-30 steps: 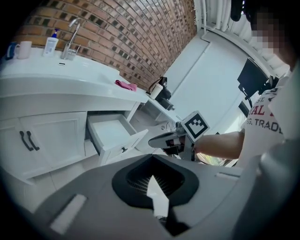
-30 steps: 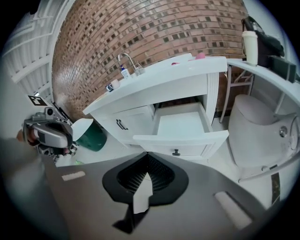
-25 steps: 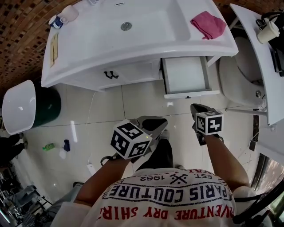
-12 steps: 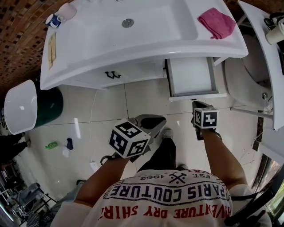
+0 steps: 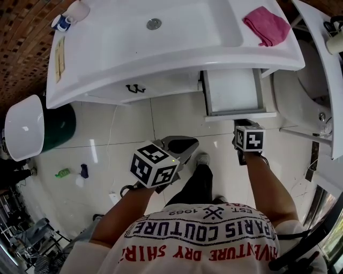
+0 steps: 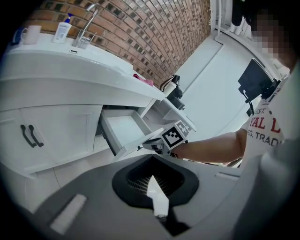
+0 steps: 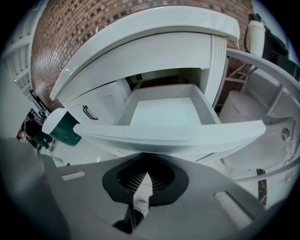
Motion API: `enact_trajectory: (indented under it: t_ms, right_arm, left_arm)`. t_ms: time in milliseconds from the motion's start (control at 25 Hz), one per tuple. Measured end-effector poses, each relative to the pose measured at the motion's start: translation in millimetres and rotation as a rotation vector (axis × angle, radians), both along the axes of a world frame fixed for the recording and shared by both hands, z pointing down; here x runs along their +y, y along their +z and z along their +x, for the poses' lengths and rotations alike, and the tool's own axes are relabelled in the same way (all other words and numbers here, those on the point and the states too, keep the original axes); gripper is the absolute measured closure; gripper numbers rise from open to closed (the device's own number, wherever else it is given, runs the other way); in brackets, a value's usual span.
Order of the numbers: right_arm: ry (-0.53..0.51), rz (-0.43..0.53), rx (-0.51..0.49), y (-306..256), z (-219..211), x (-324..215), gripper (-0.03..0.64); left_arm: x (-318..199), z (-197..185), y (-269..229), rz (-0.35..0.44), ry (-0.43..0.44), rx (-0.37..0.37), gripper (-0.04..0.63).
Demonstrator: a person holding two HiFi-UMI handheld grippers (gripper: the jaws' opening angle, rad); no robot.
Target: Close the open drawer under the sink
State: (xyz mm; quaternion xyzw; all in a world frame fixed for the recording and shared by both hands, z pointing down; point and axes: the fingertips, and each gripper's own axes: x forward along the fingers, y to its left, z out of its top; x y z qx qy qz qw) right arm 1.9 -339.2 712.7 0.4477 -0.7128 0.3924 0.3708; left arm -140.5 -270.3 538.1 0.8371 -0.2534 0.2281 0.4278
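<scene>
Head view first: the drawer [image 5: 234,91] under the sink [image 5: 134,48] is pulled out on the right side of the cabinet, with nothing in it as far as I can see. My right claw [image 5: 242,127] sits right at the drawer's front panel, and my left claw [image 5: 179,144] hangs over the floor tiles, well apart from the cabinet. There's a pink cloth [image 5: 267,25] on the sink's right rim and a mug [image 5: 72,13] at the far left corner. The cabinet door handles [image 5: 135,88] are left of the drawer, and a green bin [image 5: 56,127] with a white lid [image 5: 22,128] stands off to the left.

Left gripper view: my left claw [image 6: 154,164] has its jaws pressed together with nothing between them. Past it the drawer [image 6: 123,132] sticks out of the cabinet, and my right claw [image 6: 161,143] is parked at its front edge.

Right gripper view: my right claw [image 7: 145,164] is closed up too, gripping nothing. The drawer front [image 7: 168,136] fills the frame just above the tips. It looks like they meet the panel's lower edge, but I can't say for sure there's contact. The drawer's white inside [image 7: 164,115] is open behind it.
</scene>
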Motion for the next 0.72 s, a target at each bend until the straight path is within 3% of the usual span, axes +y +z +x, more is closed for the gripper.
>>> enact_trajectory:
  t_ms: [720]
  right_arm:
    - [0.027, 0.039, -0.070, -3.2, -17.2, -93.4, 0.611]
  left_arm:
    - [-1.9, -19.0, -2.9, -0.014, -0.069, -0.022, 0.604]
